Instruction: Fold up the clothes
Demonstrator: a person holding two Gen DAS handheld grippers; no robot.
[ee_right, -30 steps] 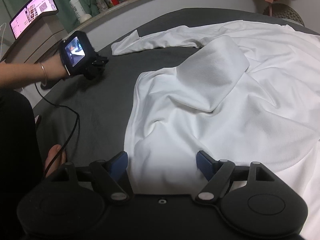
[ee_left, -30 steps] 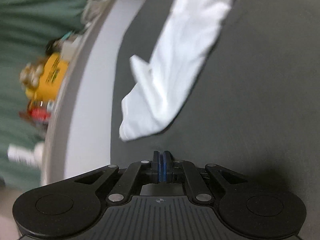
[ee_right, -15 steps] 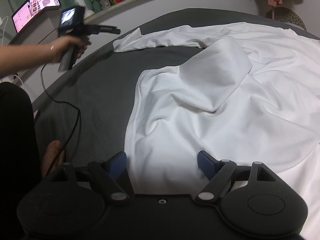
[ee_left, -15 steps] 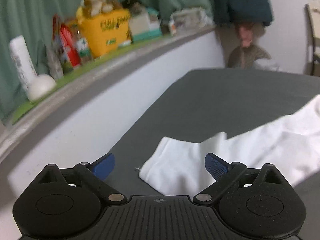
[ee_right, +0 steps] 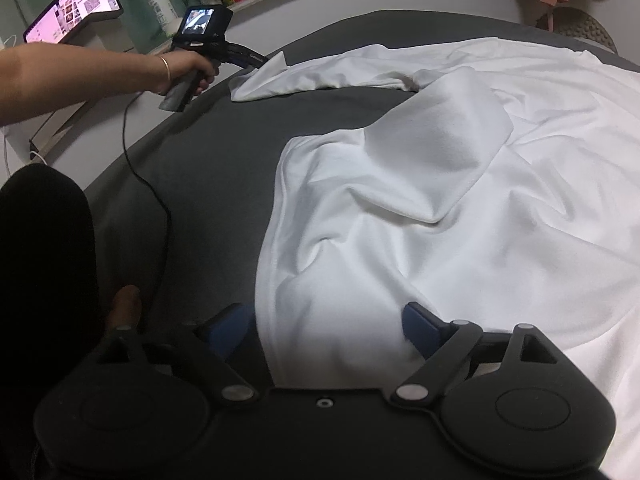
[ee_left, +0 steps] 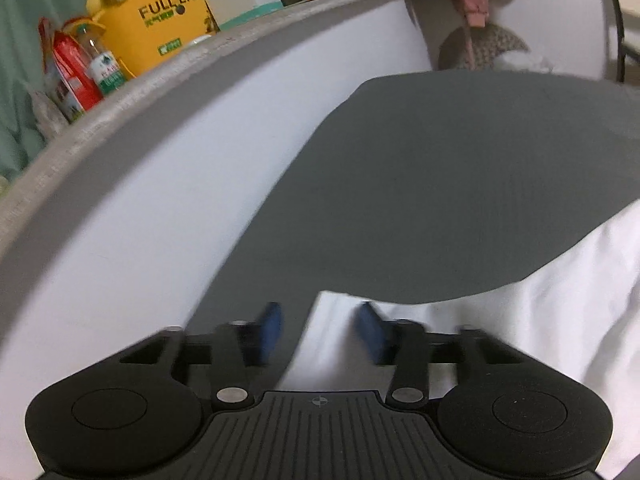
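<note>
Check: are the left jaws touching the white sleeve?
Cannot tell. In the blurred left wrist view the sleeve end lies between the left gripper's closing jaws.

The left gripper (ee_left: 318, 330) is rolling upright from its earlier sideways tilt and travelling to the cuff of the white garment's sleeve (ee_left: 336, 344). Its jaws, shut a second ago and wide half a second ago, are now closing around the cuff, the blue pads not yet pressing it. The right gripper (ee_right: 328, 328) is opening slightly further over the garment's hem (ee_right: 332, 320).
</note>
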